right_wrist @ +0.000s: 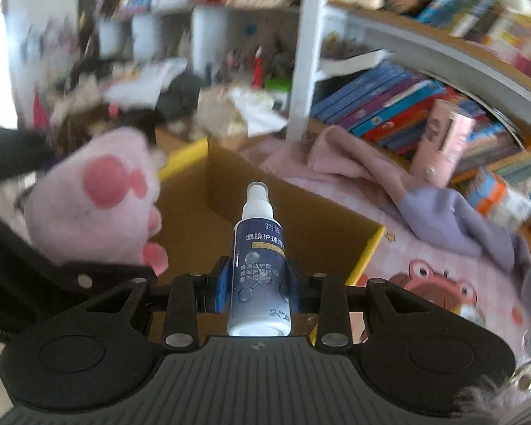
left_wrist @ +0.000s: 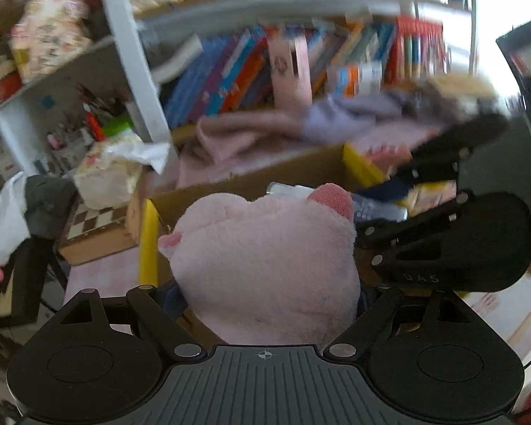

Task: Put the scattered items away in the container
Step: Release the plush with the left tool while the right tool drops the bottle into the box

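My left gripper (left_wrist: pixel 265 294) is shut on a pink plush cat paw (left_wrist: pixel 265 258), which fills the middle of the left wrist view and hides the fingertips. It hangs over an open cardboard box (left_wrist: pixel 230 180) with yellow-edged flaps. My right gripper (right_wrist: pixel 256 283) is shut on a dark blue and white spray bottle (right_wrist: pixel 260 248), held upright over the same box (right_wrist: pixel 283 212). The paw (right_wrist: pixel 95 198) shows at the left of the right wrist view, with pink pads facing the camera. The right gripper (left_wrist: pixel 439 212) shows at the right of the left wrist view.
A bookshelf (right_wrist: pixel 389 106) full of books stands behind the box. A pink and purple cloth (right_wrist: pixel 389 184) lies on a pink cartoon mat (right_wrist: pixel 435 283) to the right. A chessboard box (left_wrist: pixel 95 223) and cluttered bags lie to the left. Both views are motion-blurred.
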{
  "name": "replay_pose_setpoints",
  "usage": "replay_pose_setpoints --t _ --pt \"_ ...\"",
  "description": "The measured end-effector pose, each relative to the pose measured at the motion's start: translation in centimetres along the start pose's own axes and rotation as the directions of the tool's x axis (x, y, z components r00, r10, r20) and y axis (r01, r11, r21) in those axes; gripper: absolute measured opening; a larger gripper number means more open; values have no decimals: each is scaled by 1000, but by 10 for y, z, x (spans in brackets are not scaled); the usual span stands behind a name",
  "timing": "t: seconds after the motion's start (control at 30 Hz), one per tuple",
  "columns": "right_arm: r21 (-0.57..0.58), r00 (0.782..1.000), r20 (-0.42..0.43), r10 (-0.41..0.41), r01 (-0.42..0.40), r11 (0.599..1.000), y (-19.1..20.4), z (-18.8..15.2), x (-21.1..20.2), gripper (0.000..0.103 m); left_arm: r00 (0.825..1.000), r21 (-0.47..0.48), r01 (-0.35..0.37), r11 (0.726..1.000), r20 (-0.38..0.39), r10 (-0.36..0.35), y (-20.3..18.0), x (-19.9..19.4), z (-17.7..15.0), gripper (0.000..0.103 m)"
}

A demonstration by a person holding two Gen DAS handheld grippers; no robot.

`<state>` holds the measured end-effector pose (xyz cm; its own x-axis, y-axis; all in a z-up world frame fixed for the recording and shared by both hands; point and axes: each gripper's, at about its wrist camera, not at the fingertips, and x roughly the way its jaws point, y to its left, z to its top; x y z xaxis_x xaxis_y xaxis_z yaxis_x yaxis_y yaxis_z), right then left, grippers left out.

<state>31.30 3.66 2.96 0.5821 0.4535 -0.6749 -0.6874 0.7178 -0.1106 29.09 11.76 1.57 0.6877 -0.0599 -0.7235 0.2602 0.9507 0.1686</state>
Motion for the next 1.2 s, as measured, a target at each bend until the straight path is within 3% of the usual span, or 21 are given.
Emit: replay_pose_setpoints --t 0.2,0.5,0.77,0.8,0.83,0.93,1.2 --pt "-128 991 -127 29 -45 991 -3 0 53 31 992 99 13 995 -127 0 2 52 3 87" --pt "-169 982 -176 67 -97 981 -8 7 79 31 978 96 12 995 -207 8 11 81 4 88" --pt "-178 978 -200 58 -94 980 -6 10 83 30 975 110 -8 994 -219 32 8 85 8 92" --pt "-174 979 -194 59 -94 980 -7 10 83 32 975 116 -12 993 -218 37 7 85 8 94" --pt "-171 980 -188 64 -97 980 -7 10 82 40 977 124 -17 992 -211 43 7 85 8 94" --pt "-166 984 -161 70 -97 981 -9 11 79 47 982 141 -46 989 -177 71 4 79 6 95" --pt "-90 996 -24 81 -83 993 -17 15 43 51 992 96 -105 990 -60 111 5 39 12 95"
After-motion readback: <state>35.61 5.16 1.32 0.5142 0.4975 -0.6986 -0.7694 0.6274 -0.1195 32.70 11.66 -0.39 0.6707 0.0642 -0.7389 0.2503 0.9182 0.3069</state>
